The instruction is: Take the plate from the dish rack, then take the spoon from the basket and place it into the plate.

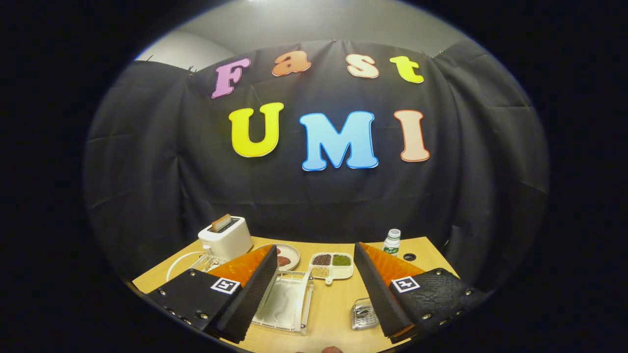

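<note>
My gripper (314,246) is open and held above the wooden table (333,304), with nothing between its fingers. A white round plate (172,264) stands on edge in a white dish rack (205,263), left of and partly hidden by the left finger (245,289). A small clear basket (364,314) sits on the table close to the inner side of the right finger (380,289); something shiny lies in it, but I cannot make out the spoon. A clear rimmed tray (287,304) lies flat just inside the left finger.
A white toaster (225,238) with toast in it stands at the back left. Beyond the fingertips are a small dish with brown food (288,256) and a divided dish of beans (331,264). A white bottle (391,241) and a round hole (409,256) are at the back right.
</note>
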A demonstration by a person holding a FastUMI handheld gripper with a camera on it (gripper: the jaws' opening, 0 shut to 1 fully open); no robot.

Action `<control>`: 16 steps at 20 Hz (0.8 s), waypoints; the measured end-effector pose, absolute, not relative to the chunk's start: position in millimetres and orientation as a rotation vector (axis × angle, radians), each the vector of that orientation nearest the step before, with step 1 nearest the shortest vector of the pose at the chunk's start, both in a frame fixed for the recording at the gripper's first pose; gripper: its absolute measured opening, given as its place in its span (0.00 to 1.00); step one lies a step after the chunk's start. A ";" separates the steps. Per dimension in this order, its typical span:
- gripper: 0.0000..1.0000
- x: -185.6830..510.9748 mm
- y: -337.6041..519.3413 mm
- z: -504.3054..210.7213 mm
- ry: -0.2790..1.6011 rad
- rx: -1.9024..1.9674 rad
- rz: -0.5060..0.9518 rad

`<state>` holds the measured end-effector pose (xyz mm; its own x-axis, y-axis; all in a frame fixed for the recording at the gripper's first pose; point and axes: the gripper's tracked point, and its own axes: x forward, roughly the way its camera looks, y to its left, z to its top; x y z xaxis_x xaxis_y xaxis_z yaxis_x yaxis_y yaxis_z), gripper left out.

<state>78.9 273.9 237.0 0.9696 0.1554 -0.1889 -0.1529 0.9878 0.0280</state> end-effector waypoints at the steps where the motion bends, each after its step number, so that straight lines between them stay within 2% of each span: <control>1: 0.97 82.6 282.4 231.0 0.229 0.008 0.164; 7: 0.97 103.7 325.1 208.6 0.356 0.004 0.178; 16: 0.97 138.4 350.9 153.9 0.587 0.021 0.118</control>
